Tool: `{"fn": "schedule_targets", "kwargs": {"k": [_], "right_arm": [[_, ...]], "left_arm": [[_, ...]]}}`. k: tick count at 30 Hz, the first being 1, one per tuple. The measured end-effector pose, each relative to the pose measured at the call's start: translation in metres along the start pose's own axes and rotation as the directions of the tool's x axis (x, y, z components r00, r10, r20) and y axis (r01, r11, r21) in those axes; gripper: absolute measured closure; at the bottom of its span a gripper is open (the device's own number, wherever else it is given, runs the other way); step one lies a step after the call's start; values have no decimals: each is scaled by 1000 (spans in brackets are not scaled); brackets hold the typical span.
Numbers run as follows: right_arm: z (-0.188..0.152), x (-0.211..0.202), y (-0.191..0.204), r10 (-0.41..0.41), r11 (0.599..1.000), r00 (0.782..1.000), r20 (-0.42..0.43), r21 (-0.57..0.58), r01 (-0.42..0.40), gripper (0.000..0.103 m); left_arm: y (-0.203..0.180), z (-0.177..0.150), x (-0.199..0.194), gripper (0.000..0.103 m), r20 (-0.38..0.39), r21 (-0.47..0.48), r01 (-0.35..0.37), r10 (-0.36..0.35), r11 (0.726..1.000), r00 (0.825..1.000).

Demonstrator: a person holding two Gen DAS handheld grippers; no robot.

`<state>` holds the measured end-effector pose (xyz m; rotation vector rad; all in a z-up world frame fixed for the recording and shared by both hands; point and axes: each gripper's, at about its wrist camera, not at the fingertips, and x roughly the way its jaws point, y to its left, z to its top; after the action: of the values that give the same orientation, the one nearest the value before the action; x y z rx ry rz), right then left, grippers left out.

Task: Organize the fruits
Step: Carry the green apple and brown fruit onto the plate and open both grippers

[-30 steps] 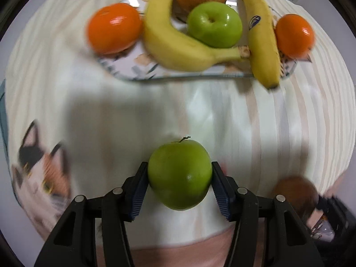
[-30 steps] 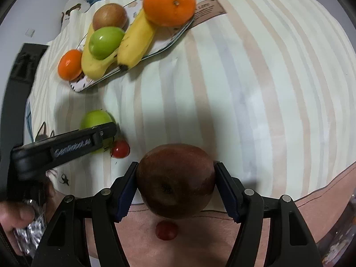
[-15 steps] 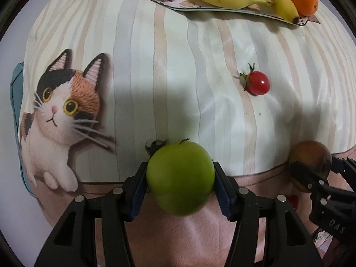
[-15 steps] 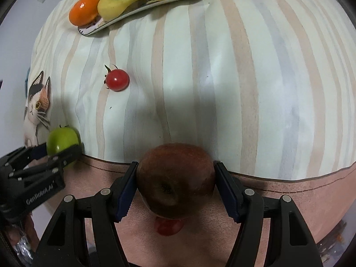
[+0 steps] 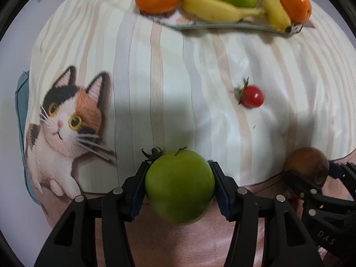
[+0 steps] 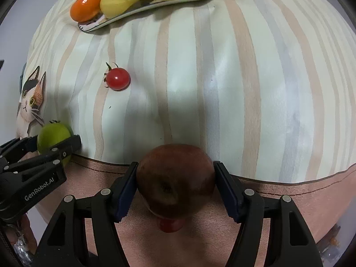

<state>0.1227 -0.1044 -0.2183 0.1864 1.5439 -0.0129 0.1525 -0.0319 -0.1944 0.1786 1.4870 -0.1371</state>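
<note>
My left gripper (image 5: 179,185) is shut on a green apple (image 5: 179,185), held above the near edge of the striped cloth; it also shows in the right wrist view (image 6: 53,140). My right gripper (image 6: 175,189) is shut on a dark red-brown apple (image 6: 175,182), seen at the right of the left wrist view (image 5: 306,163). A patterned plate (image 5: 222,25) at the far side holds two oranges, two bananas, a green apple and a brown fruit. A red cherry tomato (image 5: 251,96) lies loose on the cloth mid-table (image 6: 117,79).
The striped cloth has a calico cat picture (image 5: 66,120) at the left. A second small red fruit (image 6: 170,224) lies under the red-brown apple on the pink border. A loose dark stem (image 5: 152,153) lies behind the held green apple.
Both grippers pulled back from the plate to the near edge of the cloth, still holding their apples. In the last half second the view shifted slightly toward the plate again.
</note>
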Motion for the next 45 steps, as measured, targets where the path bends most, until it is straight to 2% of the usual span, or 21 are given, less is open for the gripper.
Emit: {"fn": "schedule_targets", "kwargs": {"k": [3, 7, 11, 15, 19, 24, 29, 36, 41, 45], "right_arm": [[4, -14, -4, 49, 998, 999, 3, 29, -49, 33], [30, -47, -10, 114, 991, 992, 53, 58, -117, 33], [70, -92, -10, 154, 986, 979, 136, 37, -160, 33], [120, -123, -8, 150, 988, 968, 203, -7, -151, 33], [171, -133, -6, 108, 994, 965, 239, -40, -102, 33], [217, -116, -6, 64, 996, 975, 213, -67, -51, 33], [241, -92, 3, 30, 995, 984, 177, -102, -12, 33], [242, -73, 11, -13, 991, 988, 153, -131, 33, 33], [248, -65, 15, -39, 989, 989, 143, -136, 58, 32], [252, -59, 18, -46, 990, 989, 141, -123, 64, 32]], "left_arm": [[-4, 18, -18, 51, 49, -8, 21, -20, 1000, 999], [-3, 49, -53, 51, 110, -27, 86, -82, 996, 990], [11, 99, -83, 51, 134, -60, 180, -171, 982, 976], [35, 156, -94, 51, 149, -59, 198, -187, 978, 971], [48, 220, -84, 51, 125, -43, 179, -173, 983, 977], [63, 266, -57, 51, 21, -55, 179, -178, 982, 984], [64, 289, -28, 51, -66, -53, 179, -182, 982, 981], [55, 299, 7, 51, -158, -12, 157, -157, 988, 975], [48, 302, 16, 48, -169, 21, 114, -109, 993, 980], [49, 301, 17, 48, -169, 24, 114, -108, 993, 980]]}}
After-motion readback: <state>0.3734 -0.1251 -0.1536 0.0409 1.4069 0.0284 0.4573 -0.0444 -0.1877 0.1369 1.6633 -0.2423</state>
